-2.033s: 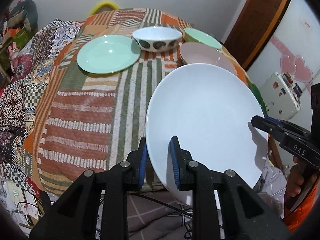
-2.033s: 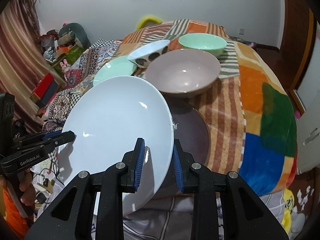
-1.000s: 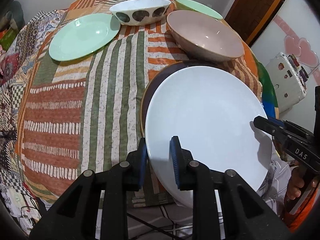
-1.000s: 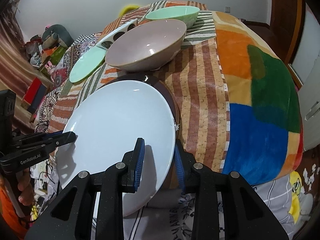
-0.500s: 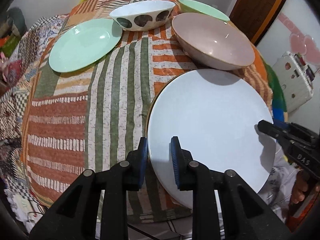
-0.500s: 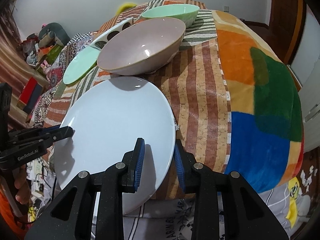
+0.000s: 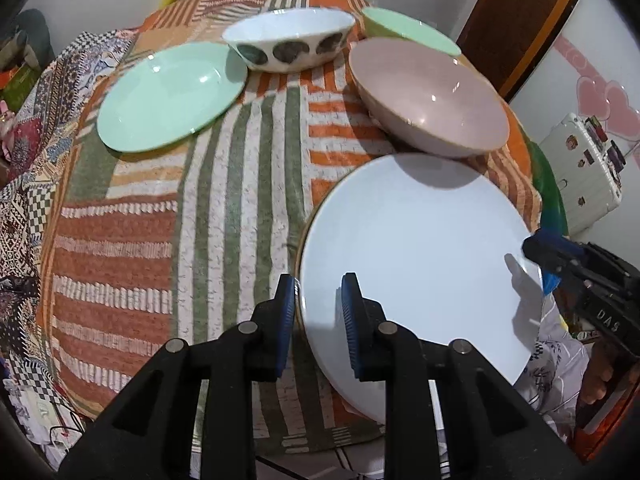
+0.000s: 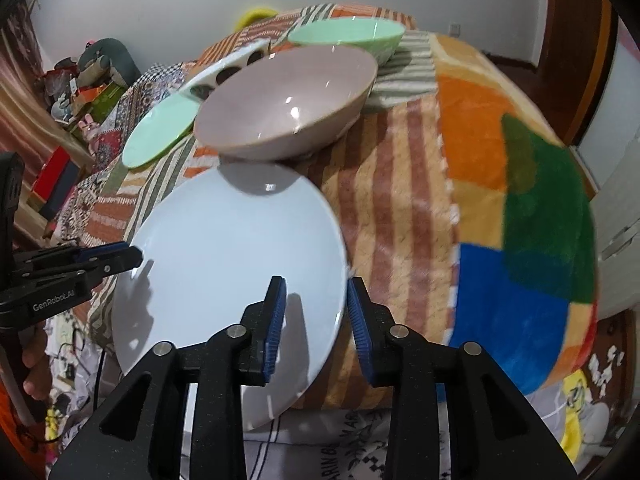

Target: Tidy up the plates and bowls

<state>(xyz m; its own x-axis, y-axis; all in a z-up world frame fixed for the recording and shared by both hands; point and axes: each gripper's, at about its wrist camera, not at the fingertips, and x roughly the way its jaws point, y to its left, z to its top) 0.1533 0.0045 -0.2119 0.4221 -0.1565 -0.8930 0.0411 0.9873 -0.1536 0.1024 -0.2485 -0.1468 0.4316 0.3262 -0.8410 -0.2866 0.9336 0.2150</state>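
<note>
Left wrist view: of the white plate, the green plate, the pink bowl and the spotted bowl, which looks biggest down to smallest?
1. white plate, though it is nearest the camera, which flatters it
2. pink bowl and green plate: too alike to rank
3. spotted bowl, farthest of these, so partly shrunk by distance

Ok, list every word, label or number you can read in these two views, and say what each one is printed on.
"GenRobot.AI": white lettering on the side of the left gripper, seen in the right wrist view.
"DAS": white letters on the body of the right gripper, seen in the left wrist view; it may be part of a longer word.
Stickers on the white case by the wall: too small to read.
The plates, bowls and cloth carry no text.
</note>
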